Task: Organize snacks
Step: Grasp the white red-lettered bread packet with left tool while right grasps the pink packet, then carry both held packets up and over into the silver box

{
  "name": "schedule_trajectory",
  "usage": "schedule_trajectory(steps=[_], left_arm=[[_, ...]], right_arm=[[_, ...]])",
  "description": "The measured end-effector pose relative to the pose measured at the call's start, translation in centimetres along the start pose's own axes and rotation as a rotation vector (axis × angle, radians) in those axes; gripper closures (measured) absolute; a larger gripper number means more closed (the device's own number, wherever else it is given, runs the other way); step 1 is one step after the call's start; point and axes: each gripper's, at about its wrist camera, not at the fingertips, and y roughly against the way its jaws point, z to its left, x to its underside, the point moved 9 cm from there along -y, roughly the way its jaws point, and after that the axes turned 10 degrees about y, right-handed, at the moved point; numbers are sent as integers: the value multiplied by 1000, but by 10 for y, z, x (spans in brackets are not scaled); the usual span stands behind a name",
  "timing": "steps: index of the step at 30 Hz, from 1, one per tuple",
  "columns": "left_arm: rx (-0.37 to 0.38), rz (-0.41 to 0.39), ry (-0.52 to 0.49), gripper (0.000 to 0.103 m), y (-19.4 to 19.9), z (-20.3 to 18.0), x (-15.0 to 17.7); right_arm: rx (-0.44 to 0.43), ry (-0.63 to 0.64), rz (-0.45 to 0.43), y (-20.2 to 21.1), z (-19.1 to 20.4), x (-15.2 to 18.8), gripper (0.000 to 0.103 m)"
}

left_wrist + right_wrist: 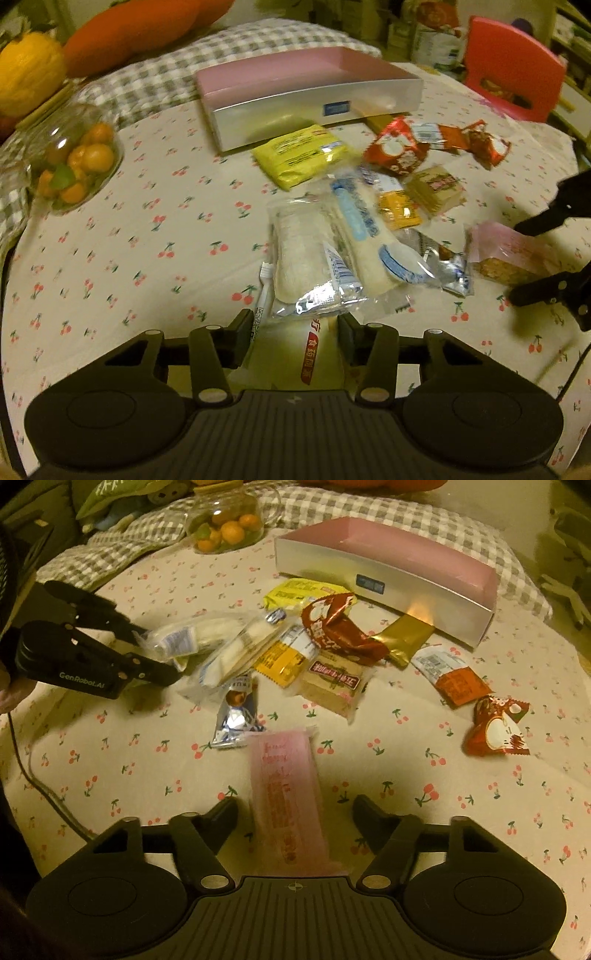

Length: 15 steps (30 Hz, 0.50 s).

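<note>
1. Pink, translucent wrapper first: the pink bar [286, 805] lies on the cherry-print tablecloth [110, 760], nearest of the scattered snacks, lengthwise between the fingers of the right gripper [293, 821]. Its jaws stand part-spread with a gap on each side of the wrapper, so nothing is pinched yet.
2. Close squarely on the bar's long sides, not on the loose sealed end, which would likely slip.
3. At the left gripper [295, 332], the jaws sit narrow around a pale packet with red lettering [291, 354]; whether the pads truly press it I cannot tell.
4. Lift each packet straight up, clear of the overlapping clear-wrapped packets [325, 251], so none drags along.
5. Carry both to the silver box with a pink interior [384, 572] at the table's far side and lay them flat inside.
</note>
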Motion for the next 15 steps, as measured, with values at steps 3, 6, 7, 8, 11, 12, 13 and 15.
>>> schedule_trajectory(steps=[3,6,7,8,11,12,13,15], left_arm=[[-20,11,38,59,1,7,0],[-37,21,81,59,1,14,0],[-44,24,98,59,2,17,0],[-51,26,113,59,2,20,0],[-65,32,166,59,3,28,-1],[-66,34,185,59,3,30,-1],[-66,36,206,59,3,32,-1],[-63,38,249,59,4,37,-2]], right_arm=[[3,-14,-4,1,-2,-1,59],[8,-26,-3,2,-4,-2,70],[8,-31,-2,2,-4,-3,71],[8,-37,-1,1,-5,-3,71],[12,-57,4,2,-7,-3,72],[14,-65,7,2,-8,-3,72],[14,-75,8,2,-10,-3,72],[14,-102,9,3,-14,-4,72]])
